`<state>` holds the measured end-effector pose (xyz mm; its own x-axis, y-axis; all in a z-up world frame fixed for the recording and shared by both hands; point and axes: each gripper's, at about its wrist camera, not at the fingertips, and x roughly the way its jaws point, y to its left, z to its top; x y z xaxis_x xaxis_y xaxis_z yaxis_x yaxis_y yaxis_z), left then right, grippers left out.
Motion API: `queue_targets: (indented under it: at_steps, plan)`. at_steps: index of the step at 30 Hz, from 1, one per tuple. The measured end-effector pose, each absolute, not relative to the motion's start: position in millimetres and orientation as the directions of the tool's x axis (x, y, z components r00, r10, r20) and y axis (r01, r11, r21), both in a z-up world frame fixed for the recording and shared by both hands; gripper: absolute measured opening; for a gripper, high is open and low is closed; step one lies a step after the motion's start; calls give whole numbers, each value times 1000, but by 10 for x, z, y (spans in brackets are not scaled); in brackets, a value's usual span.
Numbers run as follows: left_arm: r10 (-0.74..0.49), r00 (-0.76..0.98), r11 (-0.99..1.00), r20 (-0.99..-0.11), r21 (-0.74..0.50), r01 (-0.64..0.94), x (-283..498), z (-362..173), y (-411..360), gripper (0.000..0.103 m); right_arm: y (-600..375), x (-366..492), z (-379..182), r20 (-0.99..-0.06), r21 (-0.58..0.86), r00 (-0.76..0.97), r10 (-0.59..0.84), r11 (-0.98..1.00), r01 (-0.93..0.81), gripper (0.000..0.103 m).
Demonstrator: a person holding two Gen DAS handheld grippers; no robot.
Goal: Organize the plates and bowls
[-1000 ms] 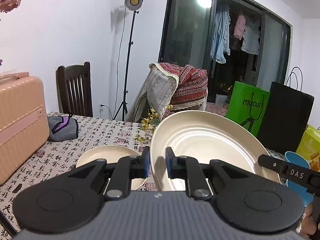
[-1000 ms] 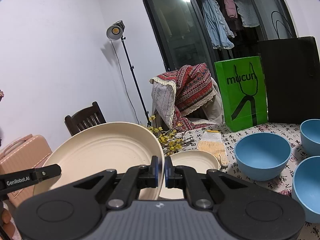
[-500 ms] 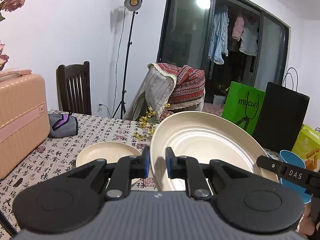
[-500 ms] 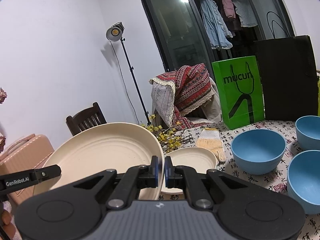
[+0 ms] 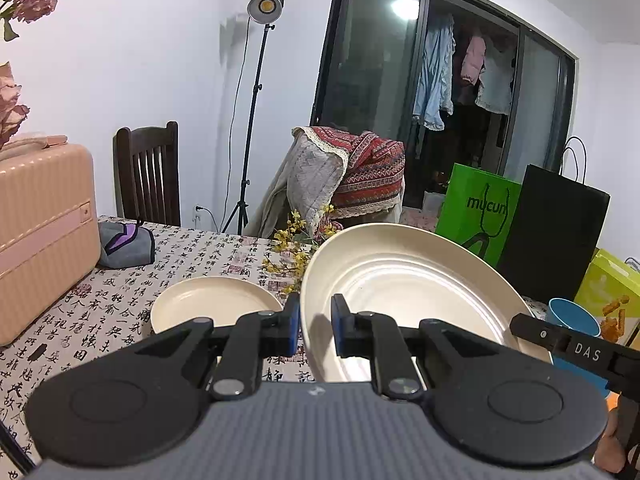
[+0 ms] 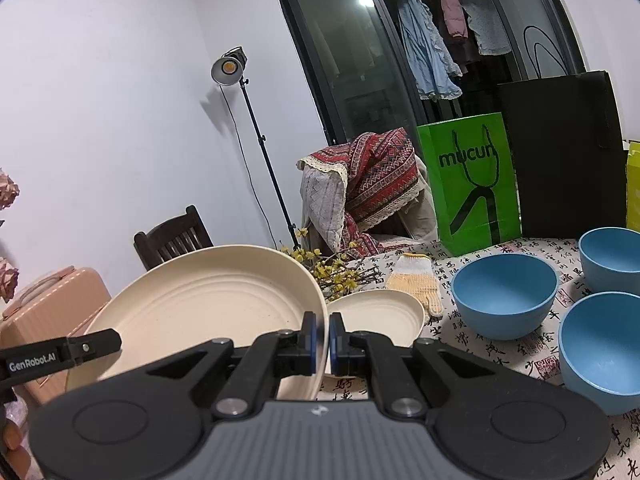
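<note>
Big plate (image 5: 408,288) held off table at frame centre, tilted; left gripper (image 5: 315,326) clamps its left rim, right gripper (image 6: 321,338) clamps right rim. Small plate (image 5: 212,306) flat on cloth lower left, just beside big plate's edge. Yellow flowers (image 5: 294,246) behind both plates. Suitcase (image 5: 42,232) far left. Three blue bowls (image 6: 505,294) right, glove (image 6: 416,282) between them and small plate. Green bag (image 6: 470,184) behind bowls.

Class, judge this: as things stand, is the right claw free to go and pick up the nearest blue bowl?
Probably not. The right claw is shut on the large cream plate, shared with the left claw. The blue bowl itself sits unobstructed.
</note>
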<state>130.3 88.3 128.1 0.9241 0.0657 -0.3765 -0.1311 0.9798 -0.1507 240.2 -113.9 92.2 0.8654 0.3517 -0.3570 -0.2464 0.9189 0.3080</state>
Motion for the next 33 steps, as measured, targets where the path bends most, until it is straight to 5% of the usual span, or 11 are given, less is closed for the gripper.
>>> queue_targets:
  at_steps: [33]
  plan:
    - [44,928,984,-370,-144,-104,961,1189,734,16,-1351,1954,853,-352,316,873,337,921,-228,7]
